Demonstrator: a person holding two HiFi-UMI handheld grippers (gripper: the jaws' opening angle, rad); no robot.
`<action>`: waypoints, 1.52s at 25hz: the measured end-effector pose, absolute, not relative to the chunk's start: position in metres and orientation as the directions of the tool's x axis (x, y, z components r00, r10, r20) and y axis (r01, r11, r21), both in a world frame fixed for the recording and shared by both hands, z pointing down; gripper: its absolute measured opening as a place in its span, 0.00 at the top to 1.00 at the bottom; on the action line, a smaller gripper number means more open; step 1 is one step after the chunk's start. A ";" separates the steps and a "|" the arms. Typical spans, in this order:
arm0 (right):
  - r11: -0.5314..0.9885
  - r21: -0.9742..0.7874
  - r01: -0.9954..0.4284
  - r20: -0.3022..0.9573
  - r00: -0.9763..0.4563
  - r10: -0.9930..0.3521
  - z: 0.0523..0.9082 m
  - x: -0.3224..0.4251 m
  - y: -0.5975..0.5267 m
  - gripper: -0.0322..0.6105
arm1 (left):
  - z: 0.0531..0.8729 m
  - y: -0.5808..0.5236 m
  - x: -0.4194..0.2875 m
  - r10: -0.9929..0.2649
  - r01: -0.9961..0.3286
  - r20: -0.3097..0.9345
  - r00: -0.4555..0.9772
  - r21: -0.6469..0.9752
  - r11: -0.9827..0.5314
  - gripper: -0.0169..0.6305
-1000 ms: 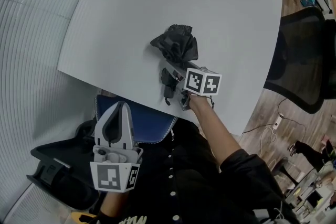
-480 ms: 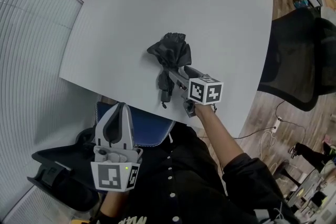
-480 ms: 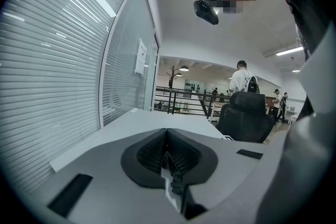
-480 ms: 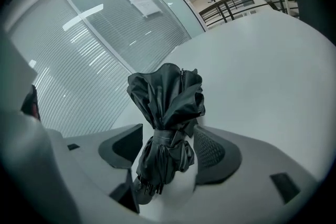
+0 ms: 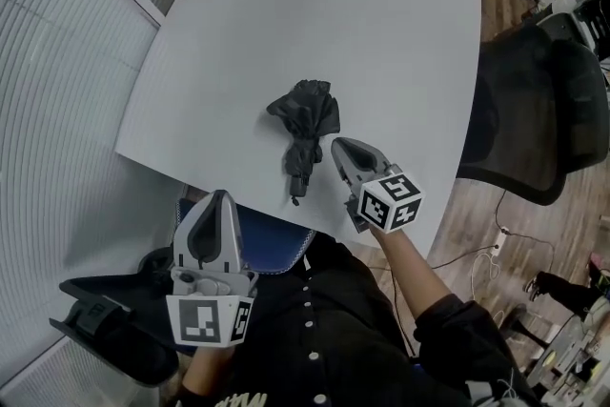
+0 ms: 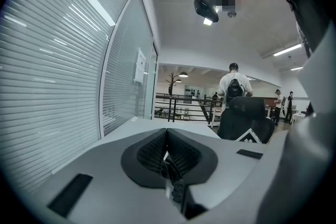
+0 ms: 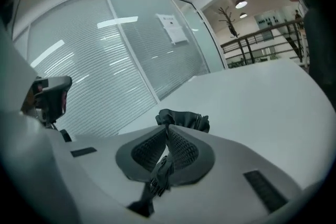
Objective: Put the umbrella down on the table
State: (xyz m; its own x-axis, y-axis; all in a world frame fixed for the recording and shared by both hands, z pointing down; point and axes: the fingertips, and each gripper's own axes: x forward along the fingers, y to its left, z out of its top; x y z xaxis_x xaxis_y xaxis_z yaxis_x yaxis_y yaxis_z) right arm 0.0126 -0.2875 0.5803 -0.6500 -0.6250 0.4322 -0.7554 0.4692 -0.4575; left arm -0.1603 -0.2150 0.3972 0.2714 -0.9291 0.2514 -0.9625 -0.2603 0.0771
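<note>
The black folded umbrella lies on the white table near its front edge, handle and strap toward me. My right gripper hovers just right of the handle, apart from it, jaws shut with nothing between them. In the right gripper view the umbrella's crumpled canopy shows beyond the shut right gripper. My left gripper is held in front of my body, short of the table edge, shut and empty. The left gripper points level over the table.
A black office chair stands at the table's right side. A blue seat sits under the near edge, and a black chair part is at lower left. A glass wall with blinds runs along the left. People stand far off.
My right gripper let go of the umbrella's handle, rose and drew back to the right, and its jaws closed. The umbrella stays lying on the table. The left gripper barely moved.
</note>
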 end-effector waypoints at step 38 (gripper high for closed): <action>0.398 -0.072 -0.915 -0.073 -0.393 -0.917 0.282 0.128 -0.247 0.90 | 0.311 -0.211 -0.203 -0.983 -0.983 0.001 0.183 -0.014 -0.183 0.95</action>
